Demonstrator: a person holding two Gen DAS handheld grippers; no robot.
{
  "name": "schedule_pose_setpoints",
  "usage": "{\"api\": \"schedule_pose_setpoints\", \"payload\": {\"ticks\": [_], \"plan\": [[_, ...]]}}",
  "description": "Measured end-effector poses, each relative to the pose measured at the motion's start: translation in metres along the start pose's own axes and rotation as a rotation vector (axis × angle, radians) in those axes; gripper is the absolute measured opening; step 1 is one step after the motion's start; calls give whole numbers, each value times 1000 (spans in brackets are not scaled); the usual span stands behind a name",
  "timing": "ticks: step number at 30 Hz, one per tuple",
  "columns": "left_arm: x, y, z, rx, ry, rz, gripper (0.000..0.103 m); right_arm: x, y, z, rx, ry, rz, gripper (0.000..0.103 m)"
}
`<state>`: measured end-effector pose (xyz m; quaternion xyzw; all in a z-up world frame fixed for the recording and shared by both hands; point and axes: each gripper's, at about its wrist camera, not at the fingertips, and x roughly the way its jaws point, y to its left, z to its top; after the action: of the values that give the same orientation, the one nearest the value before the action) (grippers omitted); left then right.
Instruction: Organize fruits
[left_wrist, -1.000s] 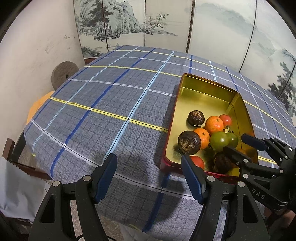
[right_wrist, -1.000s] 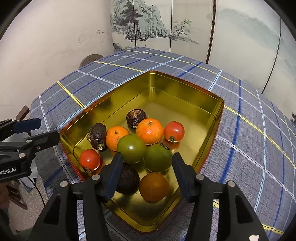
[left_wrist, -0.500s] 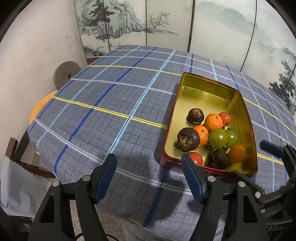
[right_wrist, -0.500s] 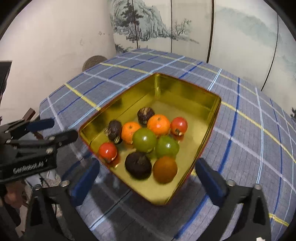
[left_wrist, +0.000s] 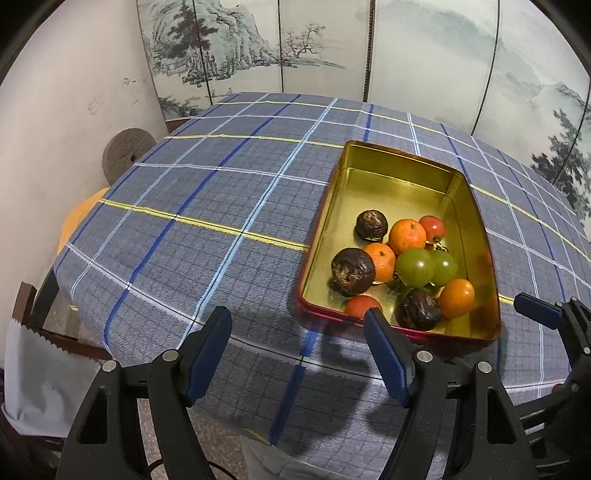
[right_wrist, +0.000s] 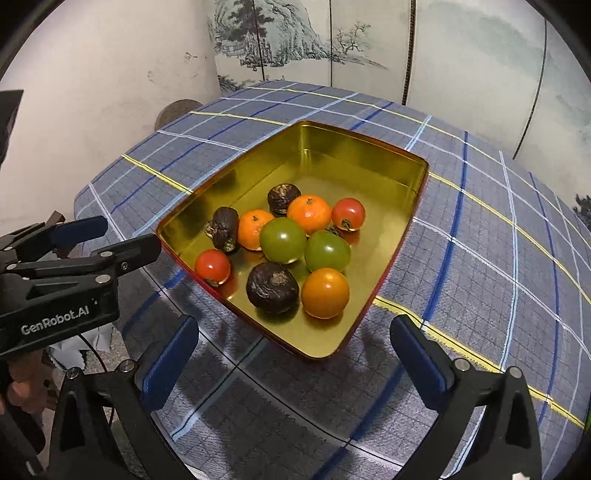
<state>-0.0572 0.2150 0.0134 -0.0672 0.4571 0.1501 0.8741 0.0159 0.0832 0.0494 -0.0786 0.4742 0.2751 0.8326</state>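
A round table under a blue plaid cloth (left_wrist: 192, 229) is carrying everything. A gold tin (right_wrist: 369, 162) with a red outer rim is sitting near the table's near edge, toward the right in the left wrist view. All the fruits (right_wrist: 282, 240) are lying clustered in the tin's near half: dark wrinkled ones, orange ones, green ones and red ones, many touching. The right gripper (right_wrist: 293, 363) is hanging over the near edge with its jaws spread wide and nothing between them. The left gripper (left_wrist: 297, 350) is opening its jaws beside the tin's near left corner, gripping nothing.
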Motion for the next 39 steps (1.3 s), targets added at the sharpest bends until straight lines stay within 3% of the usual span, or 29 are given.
{"api": "schedule_pose_setpoints", "payload": {"ticks": [39], "plan": [[8,-23,2,43,19,-18,74,8,-6,-4,28,43,-7,103]]}}
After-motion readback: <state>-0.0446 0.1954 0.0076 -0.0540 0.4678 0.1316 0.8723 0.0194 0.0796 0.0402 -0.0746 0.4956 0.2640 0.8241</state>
